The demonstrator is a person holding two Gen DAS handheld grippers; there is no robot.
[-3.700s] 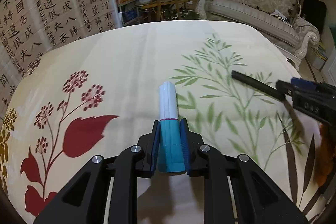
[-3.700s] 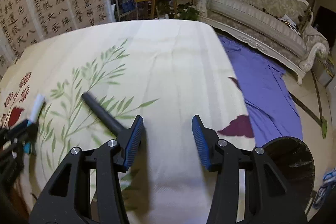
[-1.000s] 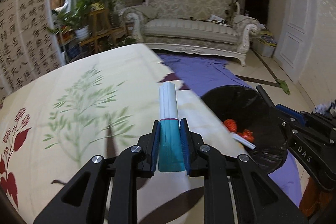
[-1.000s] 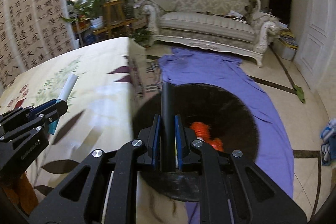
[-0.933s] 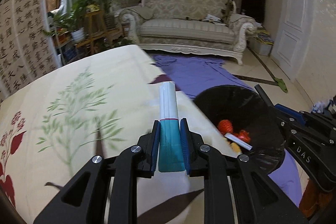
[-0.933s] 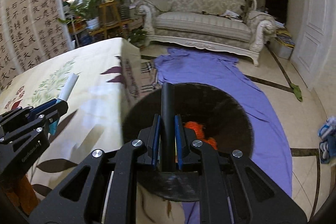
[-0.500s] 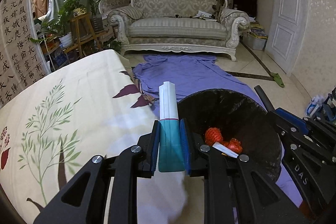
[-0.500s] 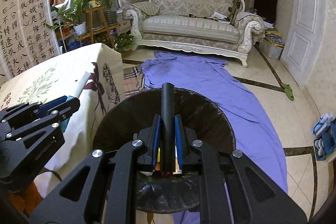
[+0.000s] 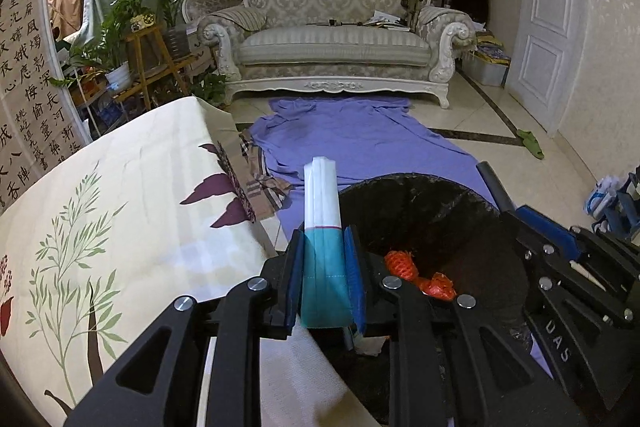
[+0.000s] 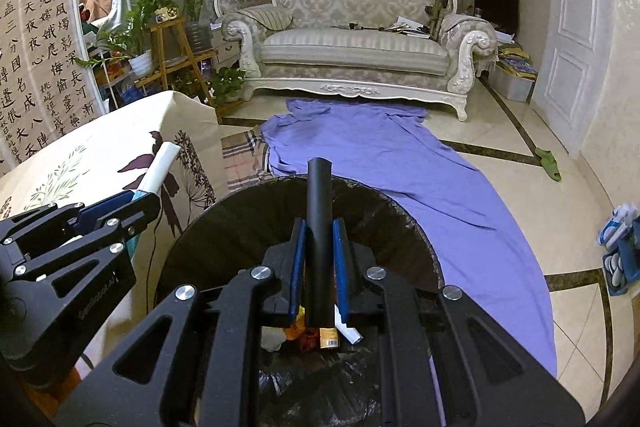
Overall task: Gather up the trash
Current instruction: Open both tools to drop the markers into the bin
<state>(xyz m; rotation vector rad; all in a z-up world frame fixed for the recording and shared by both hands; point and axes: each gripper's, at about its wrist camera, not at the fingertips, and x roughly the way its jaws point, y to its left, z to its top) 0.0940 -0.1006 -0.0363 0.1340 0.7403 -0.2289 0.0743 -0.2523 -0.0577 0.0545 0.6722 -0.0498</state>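
Observation:
My left gripper (image 9: 323,263) is shut on a teal and white tube (image 9: 321,215), held at the table's edge beside the black-lined trash bin (image 9: 436,203). My right gripper (image 10: 319,247) is shut on a black cylinder (image 10: 319,223) and holds it over the bin (image 10: 400,223). Orange net trash (image 9: 402,263) lies inside the bin, and more scraps (image 10: 340,335) show under my right gripper. The left gripper and its tube (image 10: 160,163) show at the left of the right wrist view. The right gripper with its cylinder (image 9: 490,183) shows at the right of the left wrist view.
The table with a floral cloth (image 9: 120,195) is to the left of the bin. A purple sheet (image 10: 380,155) lies on the tiled floor. A white sofa (image 10: 356,47) stands at the back, plants (image 10: 156,27) at the back left, a white door (image 10: 572,39) to the right.
Both grippers have moved off the table toward the bin with their objects still held. The right gripper now hangs over the bin's opening; the left is at its rim.

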